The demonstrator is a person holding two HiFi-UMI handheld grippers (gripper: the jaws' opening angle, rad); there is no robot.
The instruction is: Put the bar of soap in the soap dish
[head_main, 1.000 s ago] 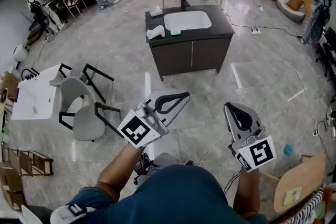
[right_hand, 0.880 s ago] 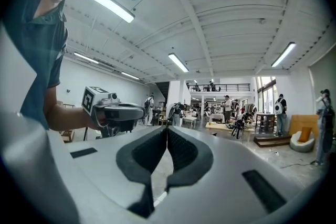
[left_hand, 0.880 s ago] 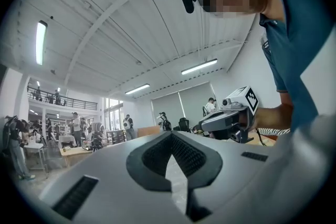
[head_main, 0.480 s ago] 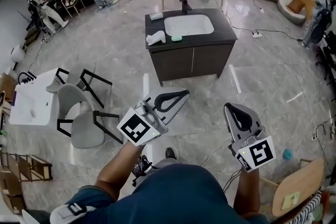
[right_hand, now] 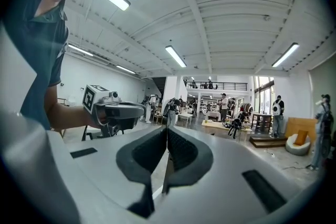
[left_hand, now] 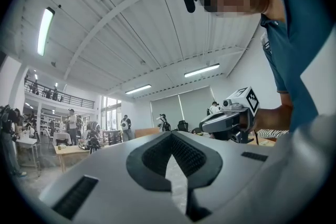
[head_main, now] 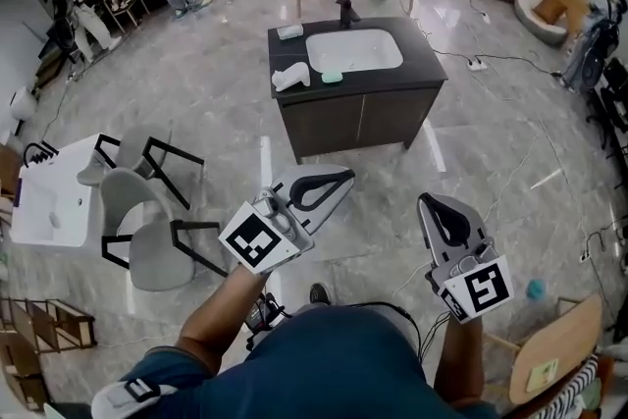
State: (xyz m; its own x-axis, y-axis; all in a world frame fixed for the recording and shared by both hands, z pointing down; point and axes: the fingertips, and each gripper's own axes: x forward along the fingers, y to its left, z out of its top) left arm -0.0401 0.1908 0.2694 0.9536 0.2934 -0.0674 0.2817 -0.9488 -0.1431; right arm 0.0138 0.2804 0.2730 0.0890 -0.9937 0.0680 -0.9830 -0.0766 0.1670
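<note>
"what's changed in the last second?"

"the dark brown vanity cabinet (head_main: 355, 113) with the white oval basin (head_main: 353, 50) looks a touch bigger and nearer from the head view. the two grey shell chairs with black legs (head_main: 147, 240) have slid toward the left edge. a dark shoe (head_main: 319, 292) shows on the grey marble floor (head_main: 491, 142) just ahead of the person's blue shirt, and it wasn't showing a second ago. both grippers keep the same spots in the view."

"where's the soap?"

"the small pale green bar of soap (head_main: 332, 76) lies flat on the dark countertop, just off the basin's front left corner. a white rolled cloth (head_main: 291, 75) lies near it on its left. its long side seems to run across the view, along the counter's front edge. it's too small to tell one end from the other."

"and the dish?"

"what looks like the pale rectangular soap dish (head_main: 290, 31) is at the counter's back left corner, left of the black tap (head_main: 345, 10), apart from the soap."

"the grippers?"

"the left gripper (head_main: 346, 177) and right gripper (head_main: 428, 200) both point level toward the cabinet, well short of it. both are clenched on nothing. each gripper's own view shows its black ribbed pads meeting at the tips."
</note>
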